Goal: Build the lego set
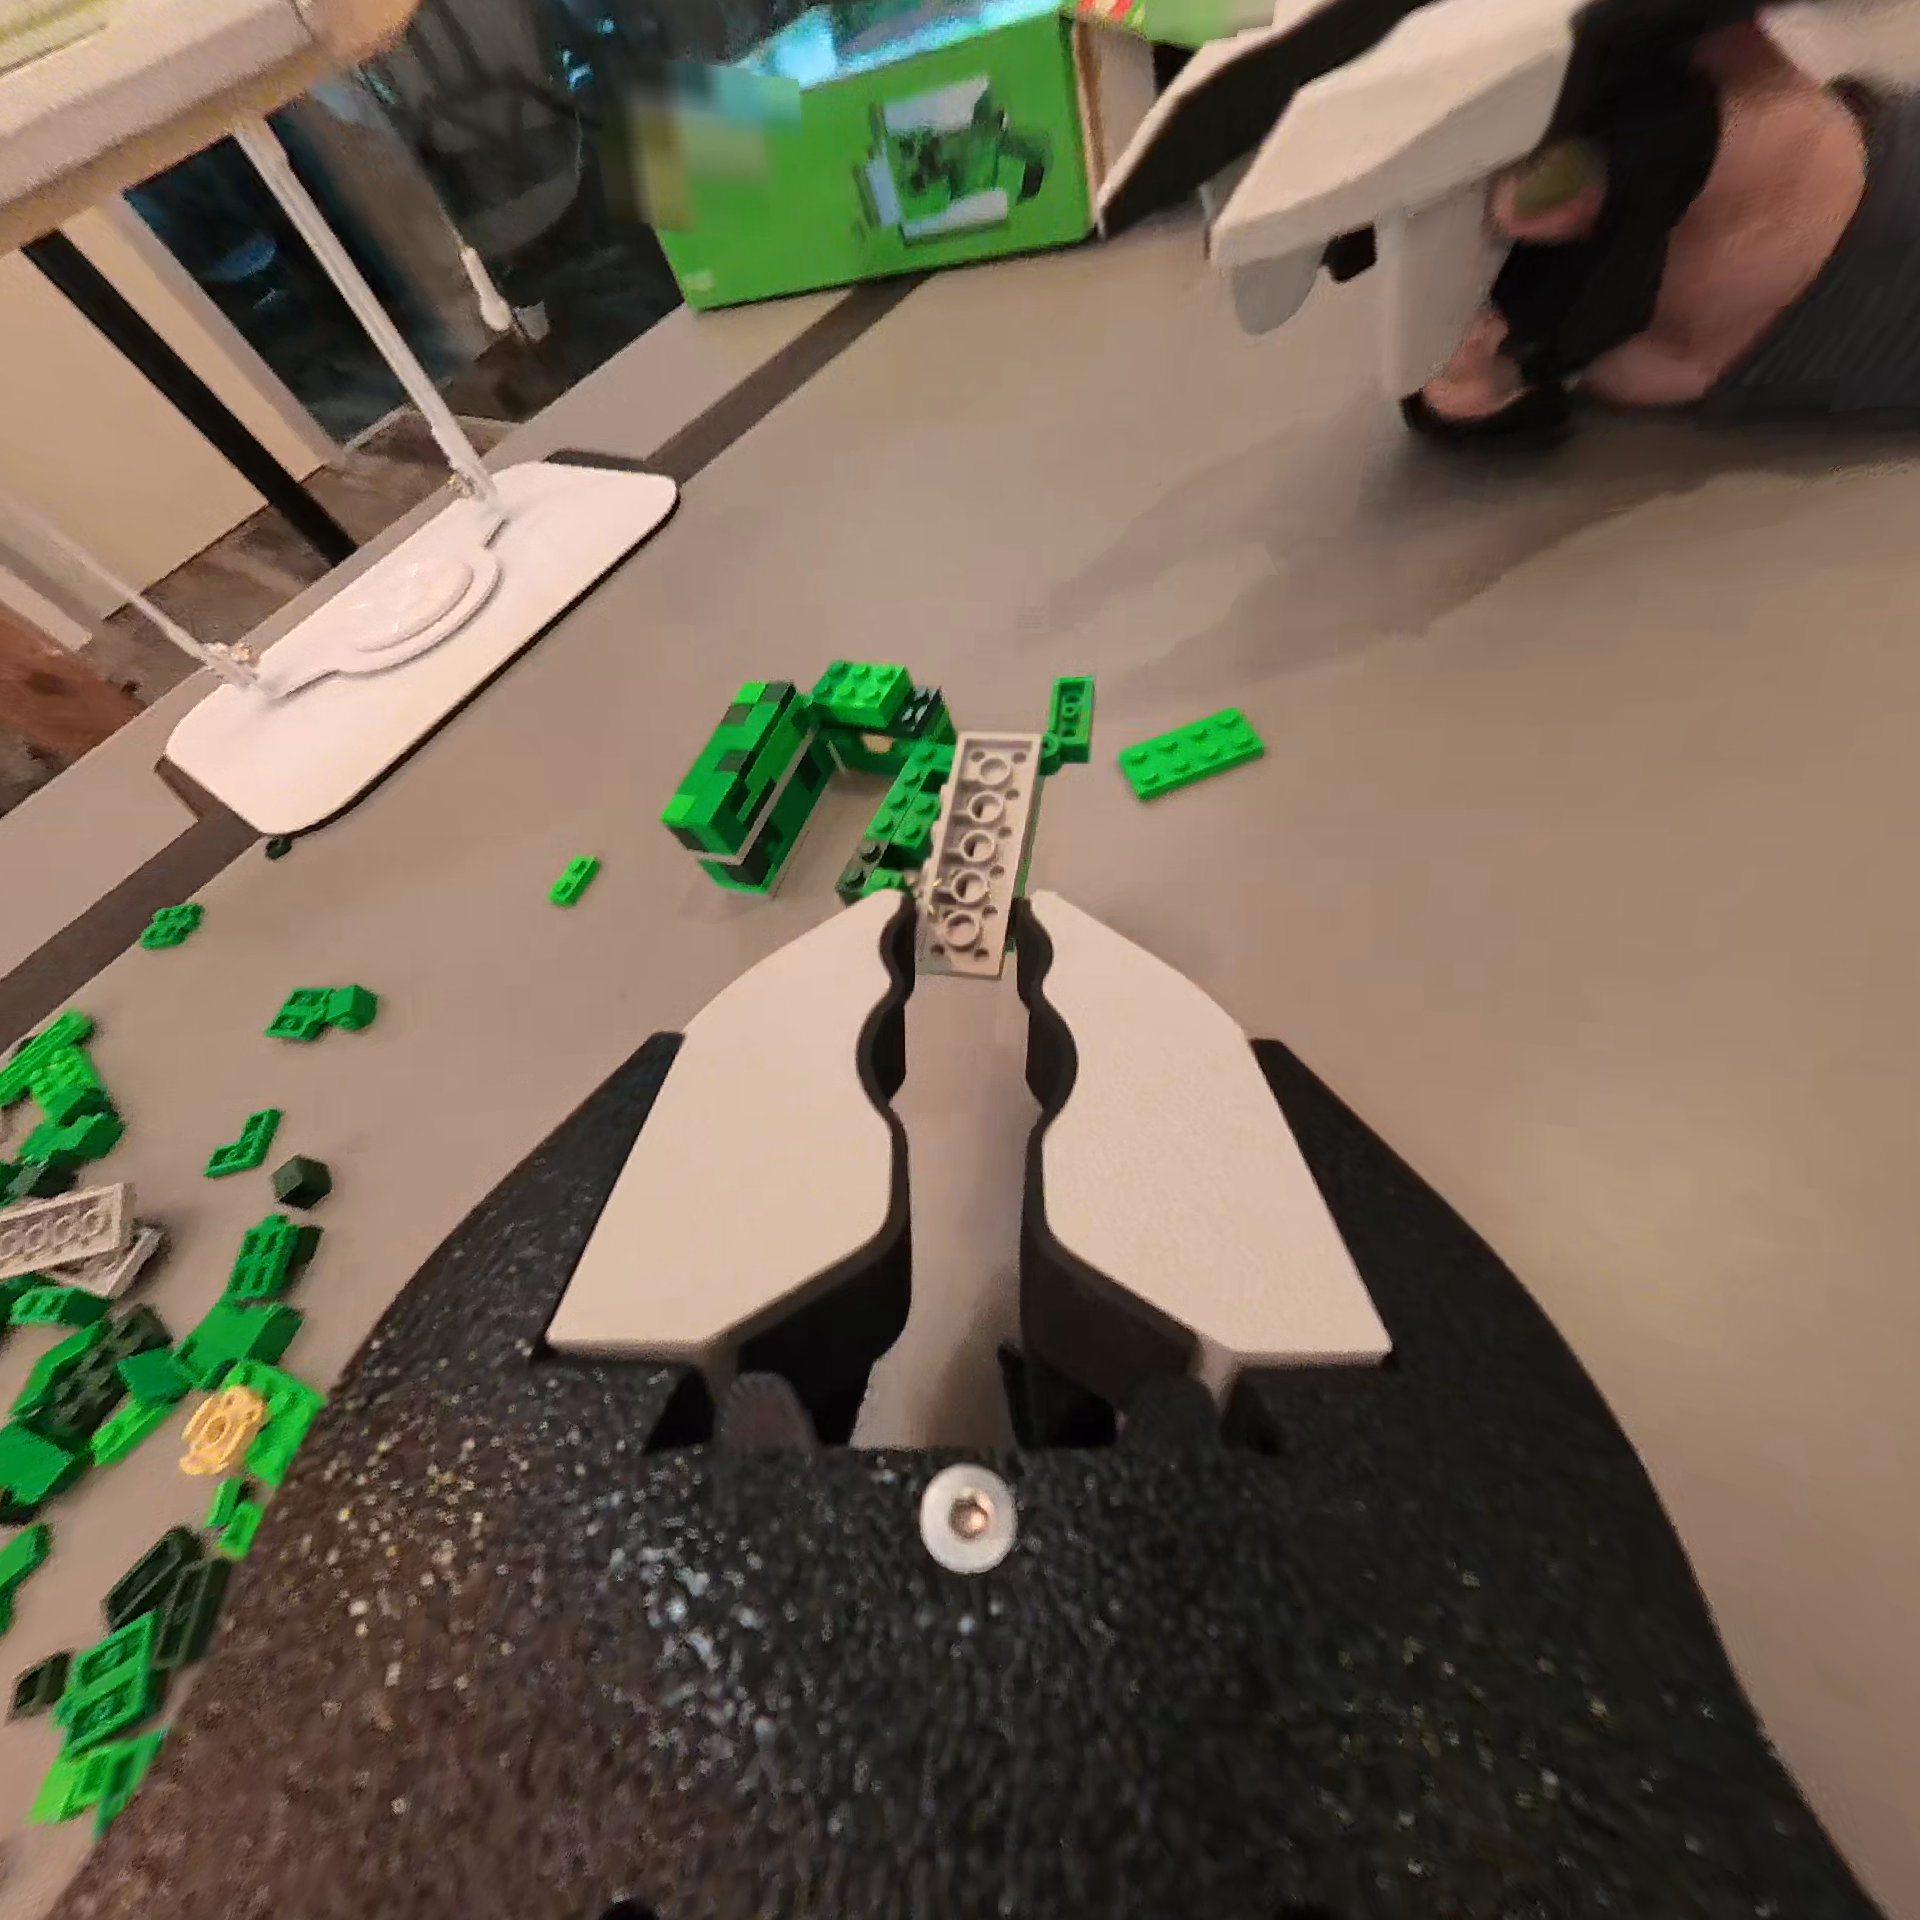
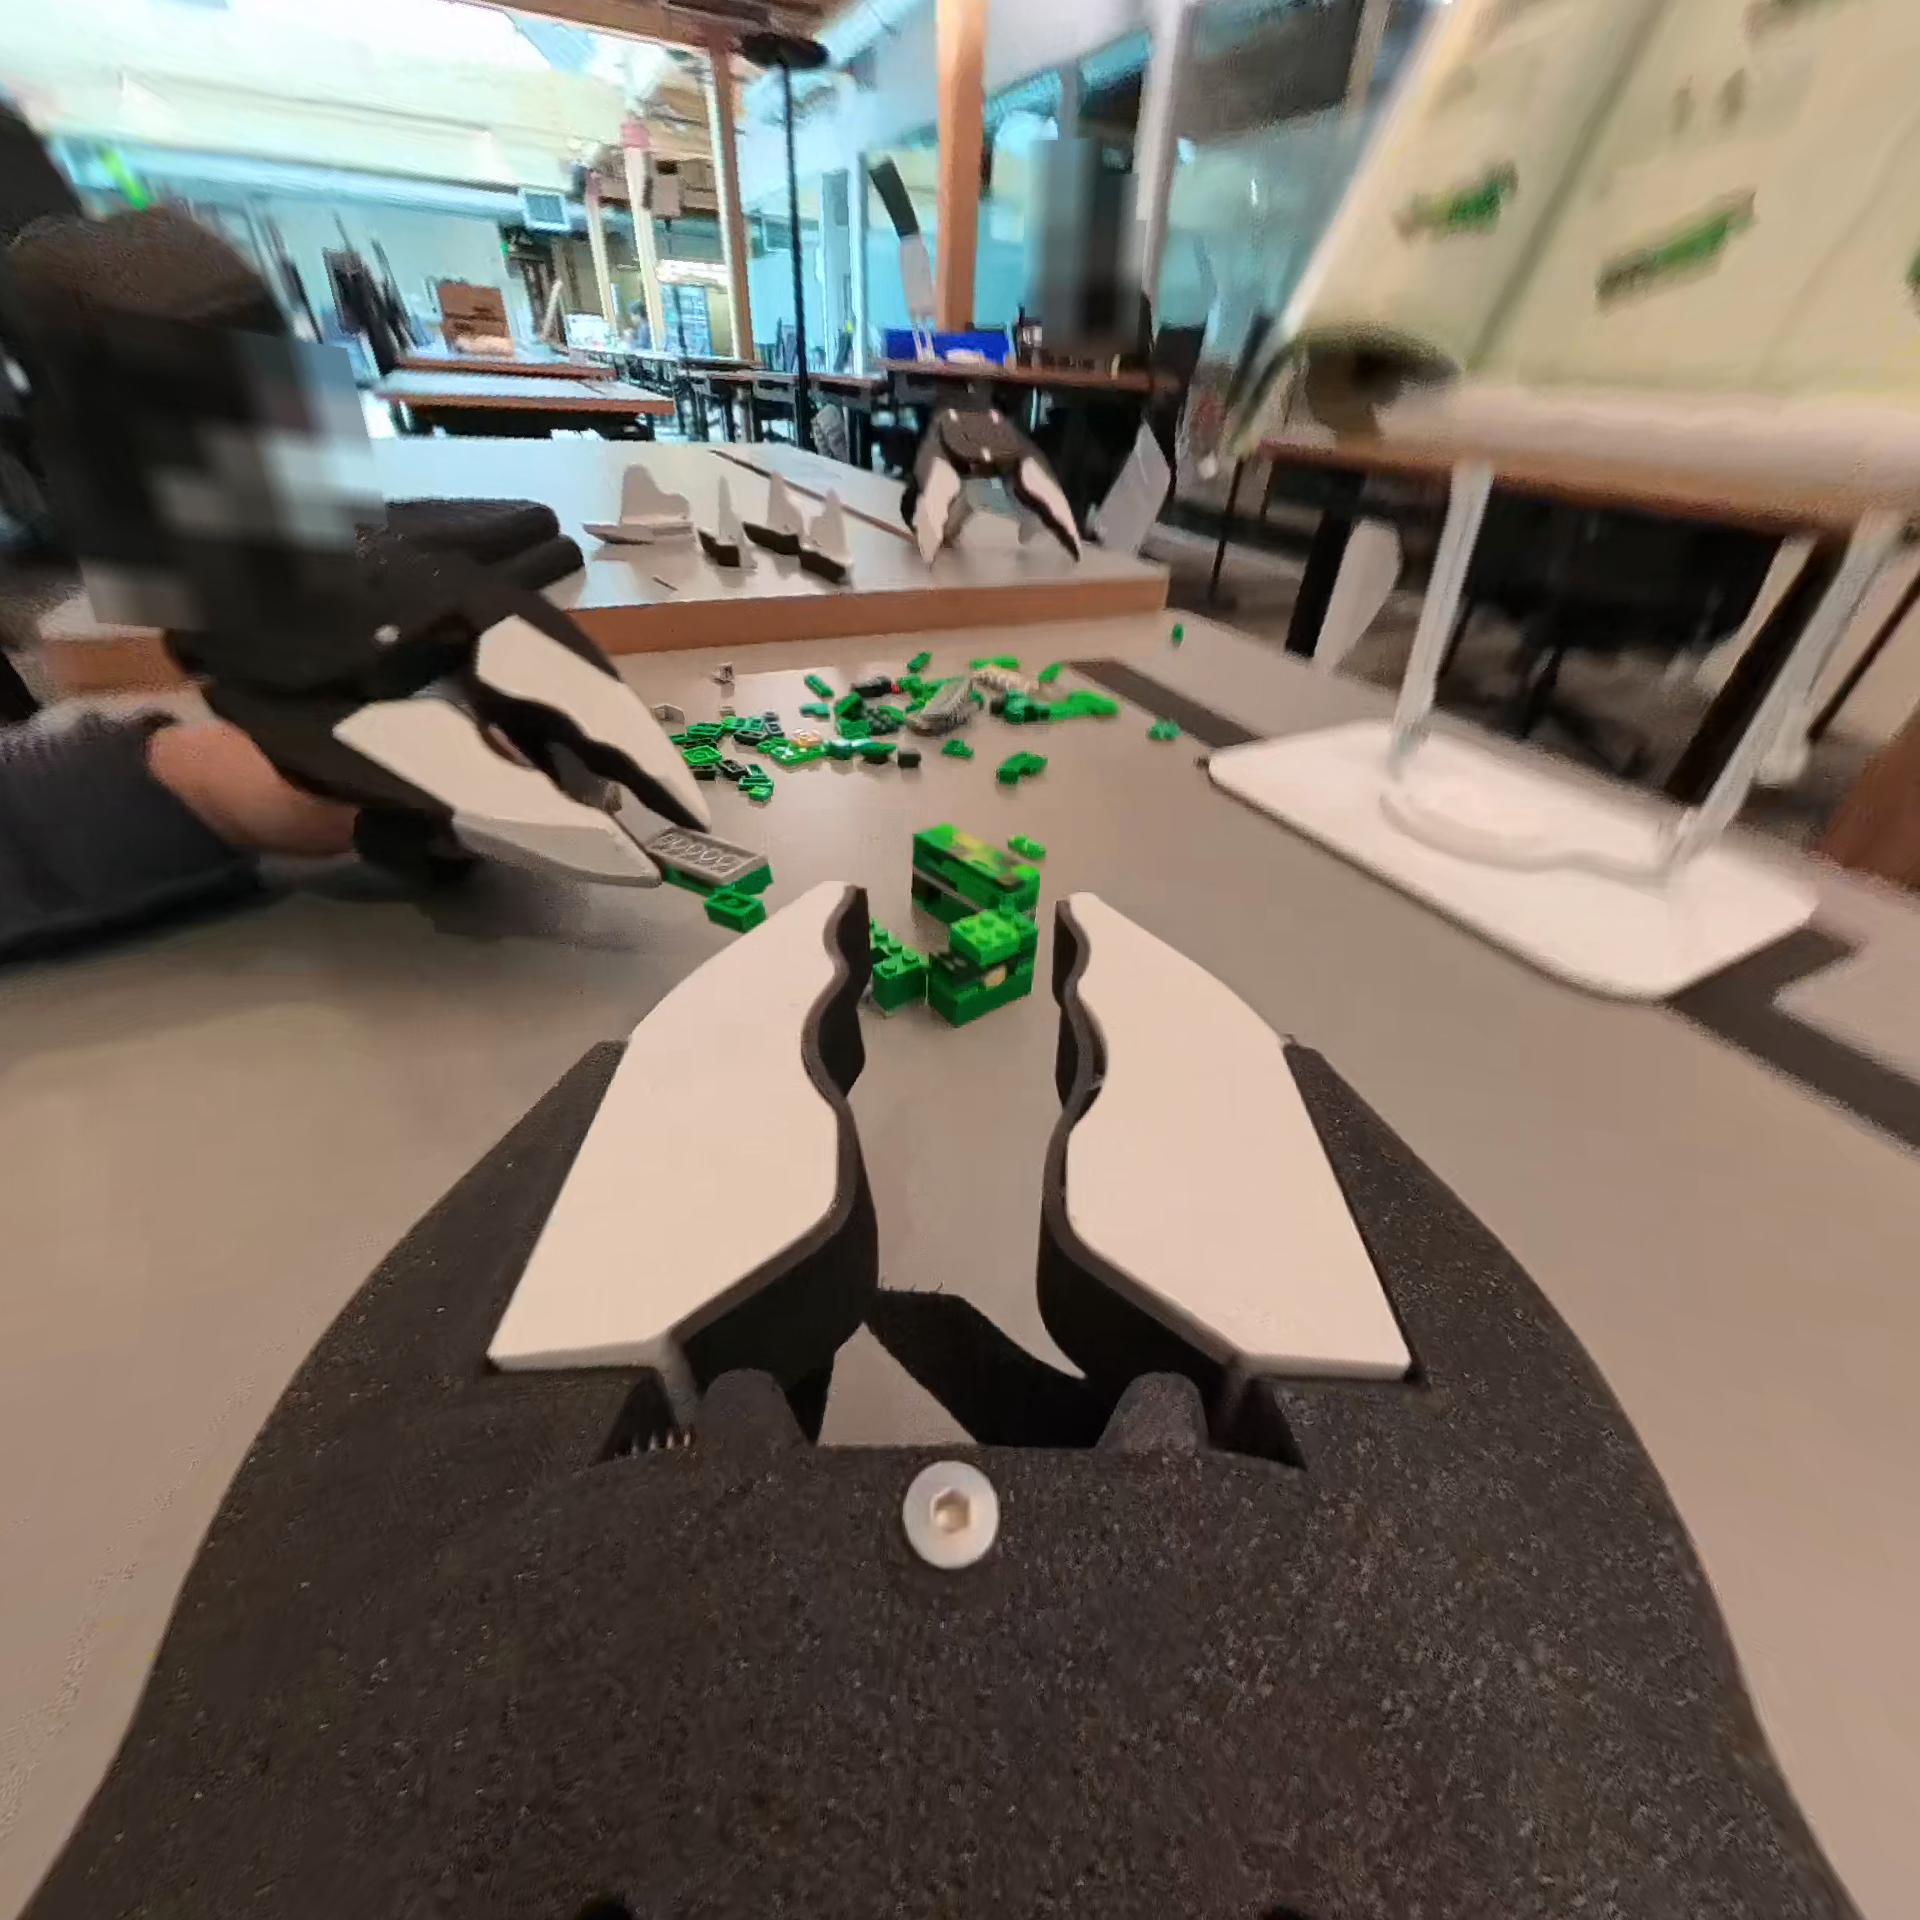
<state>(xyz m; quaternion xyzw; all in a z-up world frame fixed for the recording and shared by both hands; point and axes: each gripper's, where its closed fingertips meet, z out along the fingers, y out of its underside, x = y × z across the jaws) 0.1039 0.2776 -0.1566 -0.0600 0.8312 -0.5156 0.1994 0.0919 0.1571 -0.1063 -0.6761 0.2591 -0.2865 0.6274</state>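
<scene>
The left gripper (image 1: pixel 961 914) pinches one end of a grey plate (image 1: pixel 975 847), its long axis pointing ahead over the green build (image 1: pixel 758 790) on the tabletop (image 1: pixel 1455 1039). The right gripper (image 2: pixel 961 925), nearer the build, hangs half-open and empty.

Both wrist views low over table (image 1: pixel 1455 935), facing each other, sharing green build (image 1: pixel 758 790)
</scene>
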